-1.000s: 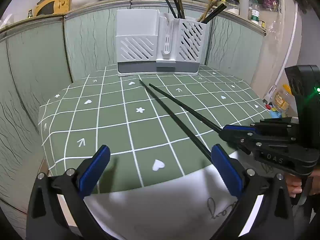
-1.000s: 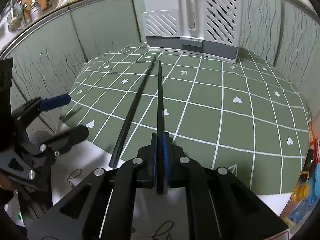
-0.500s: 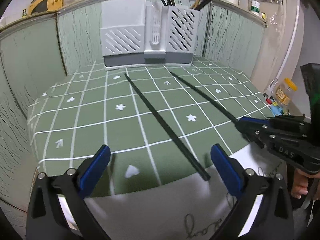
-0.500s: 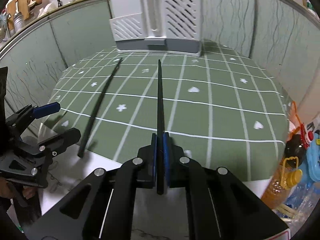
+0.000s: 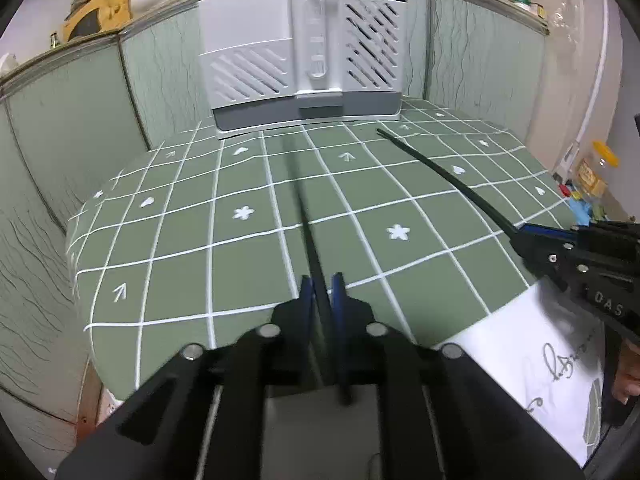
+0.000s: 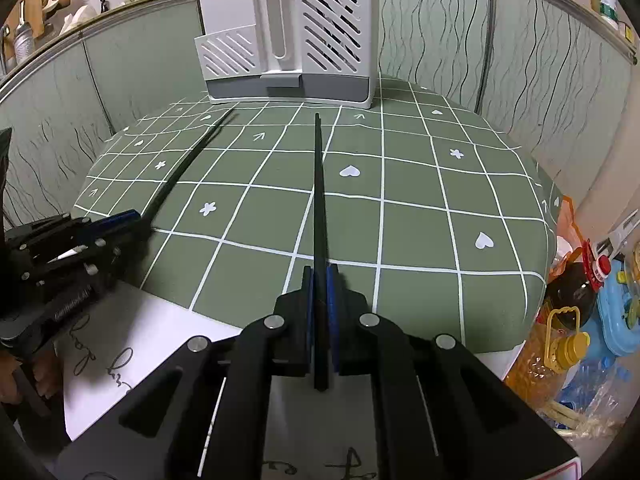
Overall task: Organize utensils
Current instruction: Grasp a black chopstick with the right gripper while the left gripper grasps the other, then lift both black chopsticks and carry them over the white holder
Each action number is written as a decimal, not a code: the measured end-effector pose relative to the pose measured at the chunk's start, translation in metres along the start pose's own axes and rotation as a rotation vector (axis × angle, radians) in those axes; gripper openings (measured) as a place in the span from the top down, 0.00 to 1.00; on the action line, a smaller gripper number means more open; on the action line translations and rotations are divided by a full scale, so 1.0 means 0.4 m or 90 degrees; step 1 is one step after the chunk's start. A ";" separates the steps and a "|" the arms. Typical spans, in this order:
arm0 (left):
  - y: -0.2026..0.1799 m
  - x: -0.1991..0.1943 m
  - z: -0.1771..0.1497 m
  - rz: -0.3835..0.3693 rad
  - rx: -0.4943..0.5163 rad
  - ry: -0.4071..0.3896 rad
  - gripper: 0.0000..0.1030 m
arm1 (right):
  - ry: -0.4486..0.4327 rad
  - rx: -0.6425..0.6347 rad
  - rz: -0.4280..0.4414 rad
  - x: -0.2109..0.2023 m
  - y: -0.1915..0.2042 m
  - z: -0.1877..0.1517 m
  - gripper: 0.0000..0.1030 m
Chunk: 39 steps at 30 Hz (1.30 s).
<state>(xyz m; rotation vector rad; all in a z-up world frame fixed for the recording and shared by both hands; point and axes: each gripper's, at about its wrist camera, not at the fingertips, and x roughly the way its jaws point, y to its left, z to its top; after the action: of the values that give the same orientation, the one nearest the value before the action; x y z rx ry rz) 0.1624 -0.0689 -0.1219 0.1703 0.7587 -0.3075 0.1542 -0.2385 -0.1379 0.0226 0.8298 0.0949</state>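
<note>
While the white utensil rack point(image 5: 304, 68) stood at the far edge of the green checked tablecloth point(image 5: 180, 272), the left gripper point(image 5: 322, 292) and right gripper point(image 6: 320, 284) each pinched one black chopstick point(image 5: 308, 224), second chopstick point(image 6: 319, 184), tips toward the rack.

The worktop point(image 6: 420, 216) wears a green cloth gridded in white, with white hearts, flowers and arrows. Beyond it stands a white, grey-based holder point(image 6: 292, 40). Both chopsticks point(image 6: 320, 200) are black; fingers point(image 6: 331, 292) are blue-padded.
</note>
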 end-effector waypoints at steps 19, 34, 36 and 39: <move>0.046 -0.077 0.032 -0.026 -0.029 -0.028 0.92 | -0.016 -0.011 0.030 -0.062 0.005 0.034 0.94; 0.097 -0.164 0.090 -0.022 -0.048 -0.078 0.92 | -0.083 0.010 0.035 -0.149 -0.006 0.101 0.94; 0.105 -0.176 0.107 -0.025 -0.051 -0.087 0.92 | -0.098 0.011 0.040 -0.168 -0.006 0.124 0.94; 0.112 -0.197 0.131 -0.029 -0.052 -0.101 0.92 | -0.112 0.008 0.044 -0.187 -0.007 0.150 0.94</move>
<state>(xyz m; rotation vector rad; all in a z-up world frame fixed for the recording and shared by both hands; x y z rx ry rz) 0.1575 -0.0237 -0.0275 0.0506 0.6168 -0.3282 0.1486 -0.2471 -0.0425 0.0707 0.6540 0.1501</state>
